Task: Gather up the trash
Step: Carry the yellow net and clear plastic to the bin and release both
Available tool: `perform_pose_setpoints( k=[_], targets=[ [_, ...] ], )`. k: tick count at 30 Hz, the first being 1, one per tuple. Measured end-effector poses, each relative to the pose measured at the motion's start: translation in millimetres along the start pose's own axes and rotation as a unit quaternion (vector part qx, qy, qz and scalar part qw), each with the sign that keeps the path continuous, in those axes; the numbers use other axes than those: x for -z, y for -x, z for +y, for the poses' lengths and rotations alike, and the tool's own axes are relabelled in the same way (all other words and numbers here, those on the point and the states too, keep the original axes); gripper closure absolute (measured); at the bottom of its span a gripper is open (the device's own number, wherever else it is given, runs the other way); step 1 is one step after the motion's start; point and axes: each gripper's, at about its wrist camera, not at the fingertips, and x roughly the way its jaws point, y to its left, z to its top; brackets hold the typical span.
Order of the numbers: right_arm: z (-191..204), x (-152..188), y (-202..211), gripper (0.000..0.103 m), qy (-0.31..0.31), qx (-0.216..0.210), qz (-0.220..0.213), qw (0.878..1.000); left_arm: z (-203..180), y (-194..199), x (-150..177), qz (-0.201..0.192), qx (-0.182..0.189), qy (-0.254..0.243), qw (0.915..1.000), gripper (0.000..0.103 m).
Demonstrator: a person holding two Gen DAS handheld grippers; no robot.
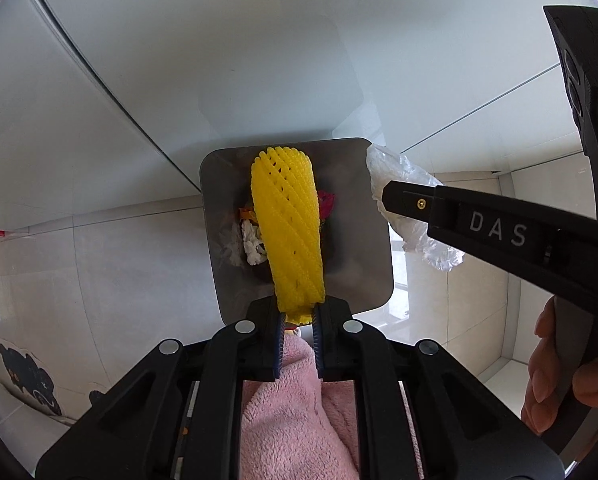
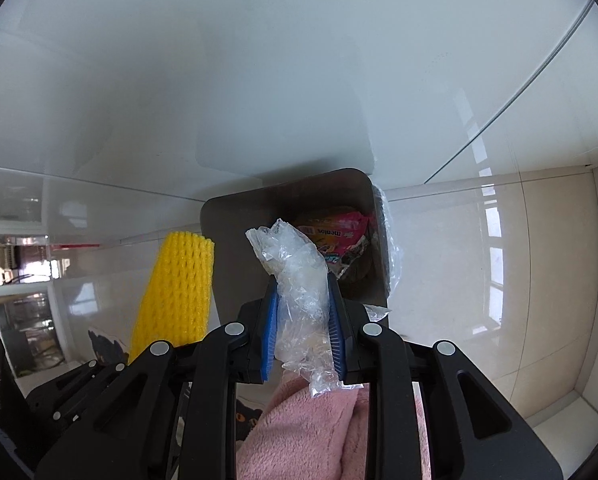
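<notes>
In the left wrist view, my left gripper [image 1: 299, 309] is shut on the lower end of a yellow foam fruit net [image 1: 287, 220]. The net hangs over the open mouth of a grey metal bin [image 1: 363, 248]. My right gripper [image 2: 303, 280] is shut on a crumpled clear plastic bag [image 2: 297, 268], held just above the same bin [image 2: 235, 248]. In the left wrist view the right gripper [image 1: 391, 197] reaches in from the right, with the plastic bag [image 1: 439, 254] at the bin's right rim. The net [image 2: 175, 288] hangs to the left in the right wrist view.
Inside the bin lie a pink Mentos wrapper [image 2: 339, 236], white crumpled paper [image 1: 253, 246] and other scraps. The bin stands against a white glossy panel [image 1: 219, 60] on a pale tiled floor [image 1: 99, 260]. A hand [image 1: 555, 384] holds the right tool; a pink fleece sleeve [image 1: 299, 408] shows below.
</notes>
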Motion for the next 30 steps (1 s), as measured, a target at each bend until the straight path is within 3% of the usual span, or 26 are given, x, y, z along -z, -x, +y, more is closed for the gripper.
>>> perform_pose_setpoints(
  k=[1, 4, 7, 9, 11, 12, 17, 24, 30],
  targets=[
    [1.0, -0.6, -0.6, 0.076, 0.001, 0.0, 0.0, 1.0, 0.7, 0.0, -0.2, -0.002, 0.002, 0.001, 1.0, 0.091],
    [-1.8, -2.1, 2.0, 0.057, -0.003, 0.0, -0.006, 1.0, 2.2, 2.4, -2.5, -0.005, 0.003, 0.003, 1.0, 0.085],
    [-0.7, -4.1, 4.7, 0.052, -0.004, 0.005, -0.01, 1.0, 0.4, 5.9, -4.6, -0.008, -0.005, 0.001, 1.0, 0.077],
    [-2.0, -6.2, 7.8, 0.036, -0.007, 0.007, -0.017, 1.0, -0.1, 9.8, -5.3, -0.012, -0.012, 0.003, 0.9999, 0.058],
    [-3.9, -7.6, 9.9, 0.028, -0.01, 0.013, -0.022, 1.0, 0.9, 15.4, -6.1, -0.019, -0.017, 0.005, 0.9997, 0.04],
    [-5.0, -7.3, 12.1, 0.019, -0.012, 0.017, -0.025, 0.999, 1.1, 17.9, -6.2, -0.022, -0.018, 0.005, 0.9996, 0.034],
    [-14.8, -6.3, 23.2, 0.004, -0.017, 0.03, -0.033, 0.999, -1.4, 30.3, -6.0, -0.028, -0.032, 0.007, 0.9991, 0.013],
    [-15.2, -2.5, 62.6, 0.003, -0.006, 0.039, -0.045, 0.998, -6.0, 70.0, 0.0, -0.043, -0.035, 0.009, 0.9984, 0.009],
    [-9.9, 5.9, 129.0, 0.003, 0.02, 0.037, -0.074, 0.996, -12.2, 132.4, 0.7, -0.069, -0.028, 0.016, 0.9971, 0.008]
  ],
)
